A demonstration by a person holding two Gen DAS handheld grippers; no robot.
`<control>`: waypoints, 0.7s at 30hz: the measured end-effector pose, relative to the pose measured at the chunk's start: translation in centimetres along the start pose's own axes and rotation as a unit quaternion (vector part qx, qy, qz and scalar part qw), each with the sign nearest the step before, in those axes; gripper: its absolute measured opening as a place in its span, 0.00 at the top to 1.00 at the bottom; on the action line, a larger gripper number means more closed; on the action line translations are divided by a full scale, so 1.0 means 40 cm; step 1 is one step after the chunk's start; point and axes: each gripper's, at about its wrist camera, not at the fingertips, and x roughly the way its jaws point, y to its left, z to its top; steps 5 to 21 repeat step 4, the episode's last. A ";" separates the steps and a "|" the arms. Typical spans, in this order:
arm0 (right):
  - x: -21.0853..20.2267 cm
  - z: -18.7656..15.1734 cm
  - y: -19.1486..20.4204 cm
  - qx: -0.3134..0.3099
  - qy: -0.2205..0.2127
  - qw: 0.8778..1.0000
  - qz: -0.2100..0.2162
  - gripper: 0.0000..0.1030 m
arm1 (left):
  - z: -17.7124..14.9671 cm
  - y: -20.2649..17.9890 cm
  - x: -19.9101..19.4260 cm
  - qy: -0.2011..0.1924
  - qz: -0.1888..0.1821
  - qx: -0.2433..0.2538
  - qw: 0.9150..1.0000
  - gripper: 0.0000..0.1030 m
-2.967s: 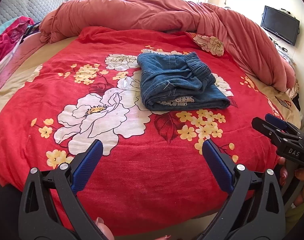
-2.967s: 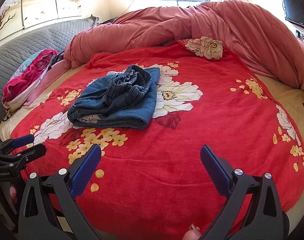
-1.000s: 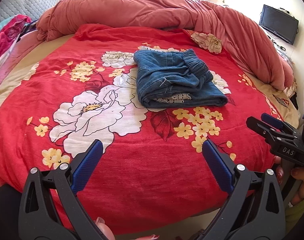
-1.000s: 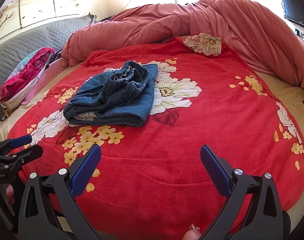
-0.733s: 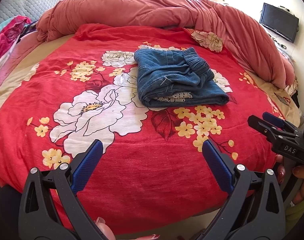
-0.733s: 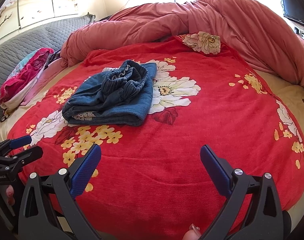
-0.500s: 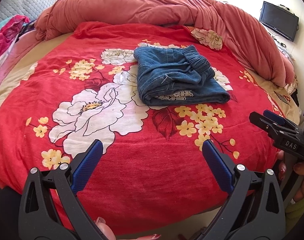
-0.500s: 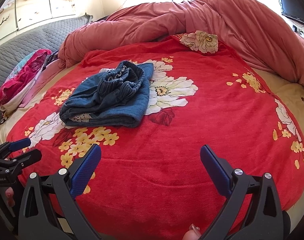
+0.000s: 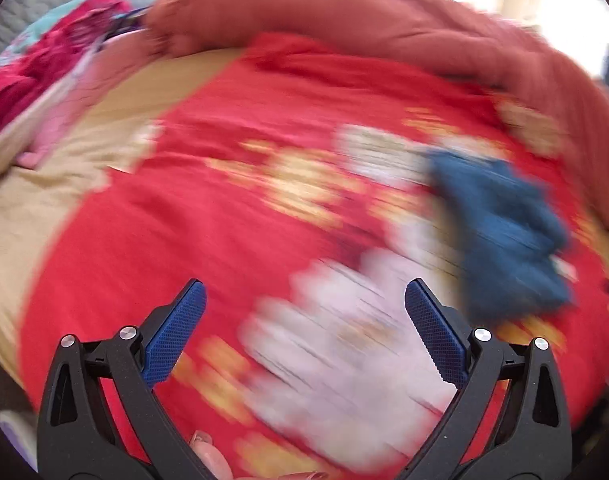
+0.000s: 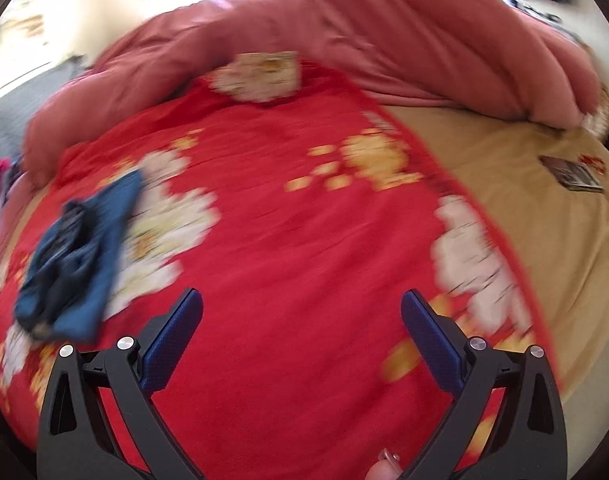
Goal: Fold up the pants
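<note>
Both views are pretty smeared with motion blur, so details are rough. The left gripper (image 9: 304, 332) has its blue-padded fingers (image 9: 172, 336) spread wide with nothing between them, just hanging over the red floral blanket (image 9: 208, 216) on the bed. The right gripper (image 10: 302, 334) looks the same: fingers (image 10: 432, 344) wide apart, empty, over that blanket.

The pants (image 9: 508, 236) are a folded blue denim bundle lying on the blanket. In the left wrist view they sit ahead of the fingers and off past the right one, well apart from it. In the right wrist view the pants (image 10: 76, 256) are ahead and off beyond the left finger, not touching it.

A big pink comforter (image 10: 384, 32) is bunched up along the far side of the bed, way beyond both sets of fingers. There's a bare tan sheet (image 10: 544, 216) out past the right finger in the right wrist view.
</note>
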 end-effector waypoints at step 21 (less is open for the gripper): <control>0.082 0.116 -0.139 0.024 0.004 0.997 -0.074 0.04 | 0.138 0.105 0.133 0.017 0.049 -0.020 0.998 0.09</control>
